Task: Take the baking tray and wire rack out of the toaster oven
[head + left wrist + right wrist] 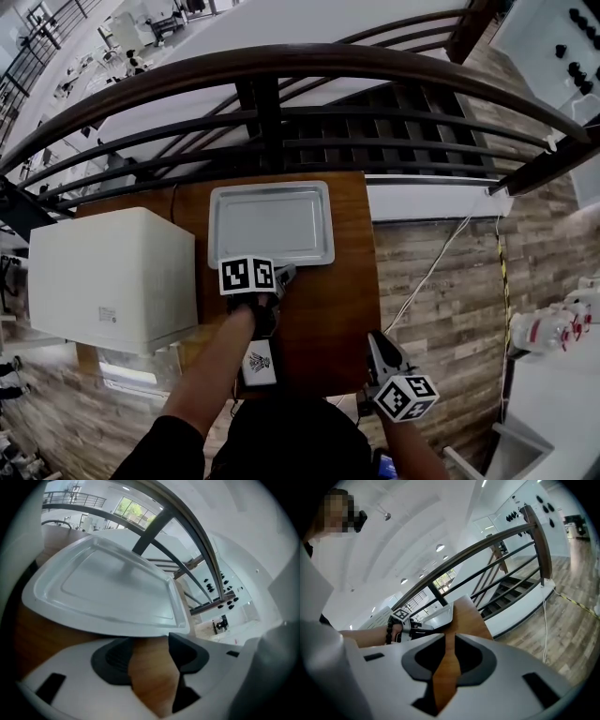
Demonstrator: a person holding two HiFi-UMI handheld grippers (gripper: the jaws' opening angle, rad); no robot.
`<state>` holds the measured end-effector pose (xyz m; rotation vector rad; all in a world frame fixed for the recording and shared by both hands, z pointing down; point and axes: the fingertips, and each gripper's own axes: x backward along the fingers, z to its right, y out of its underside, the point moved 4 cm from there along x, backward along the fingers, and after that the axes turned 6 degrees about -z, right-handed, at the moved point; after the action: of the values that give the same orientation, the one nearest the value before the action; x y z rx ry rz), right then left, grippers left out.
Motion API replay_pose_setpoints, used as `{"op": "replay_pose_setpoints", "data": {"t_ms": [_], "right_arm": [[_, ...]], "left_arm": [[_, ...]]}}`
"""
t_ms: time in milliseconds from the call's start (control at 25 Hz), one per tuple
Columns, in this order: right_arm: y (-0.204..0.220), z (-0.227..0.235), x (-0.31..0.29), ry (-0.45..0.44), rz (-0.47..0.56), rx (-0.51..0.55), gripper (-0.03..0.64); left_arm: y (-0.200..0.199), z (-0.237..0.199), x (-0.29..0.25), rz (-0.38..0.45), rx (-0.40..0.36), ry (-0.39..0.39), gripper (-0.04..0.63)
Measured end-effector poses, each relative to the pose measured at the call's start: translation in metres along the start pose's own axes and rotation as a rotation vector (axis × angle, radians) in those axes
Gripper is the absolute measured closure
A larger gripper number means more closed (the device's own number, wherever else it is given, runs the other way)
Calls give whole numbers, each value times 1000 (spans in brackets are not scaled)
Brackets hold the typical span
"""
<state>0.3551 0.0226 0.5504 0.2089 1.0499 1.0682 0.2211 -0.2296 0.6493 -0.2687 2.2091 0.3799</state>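
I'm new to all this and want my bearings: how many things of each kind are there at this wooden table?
Toaster oven: 1
Baking tray: 1
Grippers: 2, left gripper and right gripper
Total: 4

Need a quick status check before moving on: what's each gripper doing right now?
Left gripper: open, empty, close to the baking tray.
Right gripper: jaws barely apart, holding nothing.

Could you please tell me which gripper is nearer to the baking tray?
Left. The left gripper sits at the near edge of the baking tray, jaws apart, not gripping it. The right gripper hangs by the near right corner of the table, well clear of the tray.
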Motion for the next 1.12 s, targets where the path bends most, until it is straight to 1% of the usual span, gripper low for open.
{"op": "replay_pose_setpoints", "data": {"t_ms": [160, 320, 360, 400, 480, 560, 720, 840, 1000, 1120], "right_arm": [[2, 6, 2, -13, 13, 8, 558], [2, 9, 8, -26, 24, 17, 558], [2, 9, 11, -27, 27, 19, 558], [3, 8, 15, -29, 30, 24, 558], [2, 6, 22, -32, 41, 44, 558], [2, 7, 27, -34, 53, 72, 558], [-2, 4, 40, -64, 65, 98, 558], [-9, -8, 51, -100, 84, 150, 558], [-22, -30, 70, -161, 136, 209, 560], [-28, -46, 80, -215, 173, 259, 562]], "left_arm": [[4, 4, -11, -62, -115, -73, 365], [8, 9, -19, -85, -264, -153, 377], [11, 10, -20, -87, -289, -166, 376], [14, 12, -19, -85, -298, -171, 368], [19, 14, -16, -62, -288, -162, 364], [22, 16, -10, -21, -283, -150, 365], [27, 32, 10, 71, -308, -112, 370], [33, 49, 38, 170, -327, -89, 384], [48, 73, 87, 332, -356, -62, 455], [67, 86, 128, 455, -392, -57, 519]]}}
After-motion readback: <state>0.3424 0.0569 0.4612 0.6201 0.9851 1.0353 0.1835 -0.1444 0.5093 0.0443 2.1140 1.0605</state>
